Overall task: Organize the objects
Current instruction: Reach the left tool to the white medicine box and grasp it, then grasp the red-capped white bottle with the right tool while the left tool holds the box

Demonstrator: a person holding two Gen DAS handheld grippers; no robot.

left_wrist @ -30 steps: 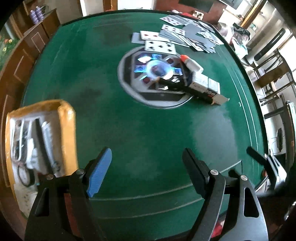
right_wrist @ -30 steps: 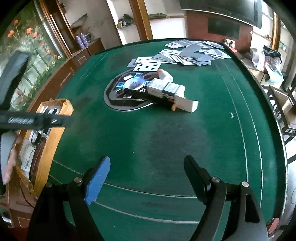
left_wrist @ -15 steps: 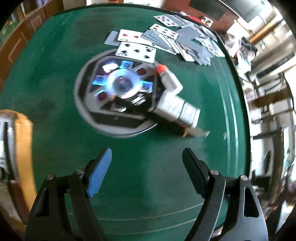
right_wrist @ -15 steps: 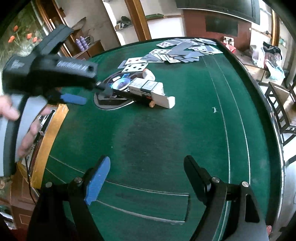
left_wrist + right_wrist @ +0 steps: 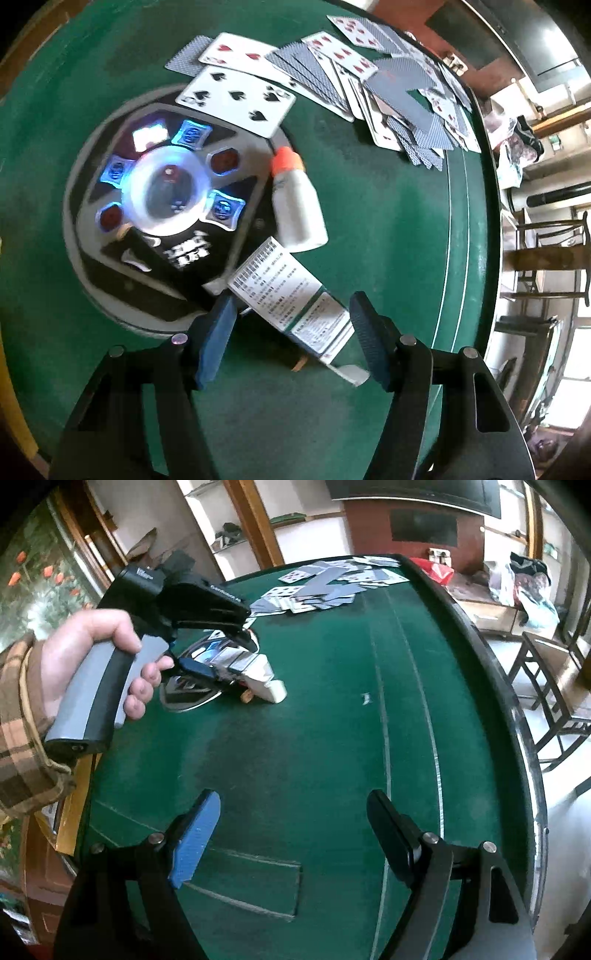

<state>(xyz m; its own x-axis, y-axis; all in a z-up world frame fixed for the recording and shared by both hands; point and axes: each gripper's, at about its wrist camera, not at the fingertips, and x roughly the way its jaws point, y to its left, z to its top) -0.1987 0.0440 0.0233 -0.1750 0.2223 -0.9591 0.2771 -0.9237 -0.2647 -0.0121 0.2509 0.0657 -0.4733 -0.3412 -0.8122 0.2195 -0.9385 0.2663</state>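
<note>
I've got the left gripper spread wide around the white printed carton, which lies mid-table against the lit console's rim. It looks light and crushable, so I'd pinch its long sides gently. Right gripper hangs open over bare felt near the table's near edge.

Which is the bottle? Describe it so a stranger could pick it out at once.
Start at the round black control panel with glowing blue buttons in the middle of the green table. Just off its right edge lies the small white bottle, on its side, between the spread playing cards and a long printed box. Its orange cap sets it apart.
</note>
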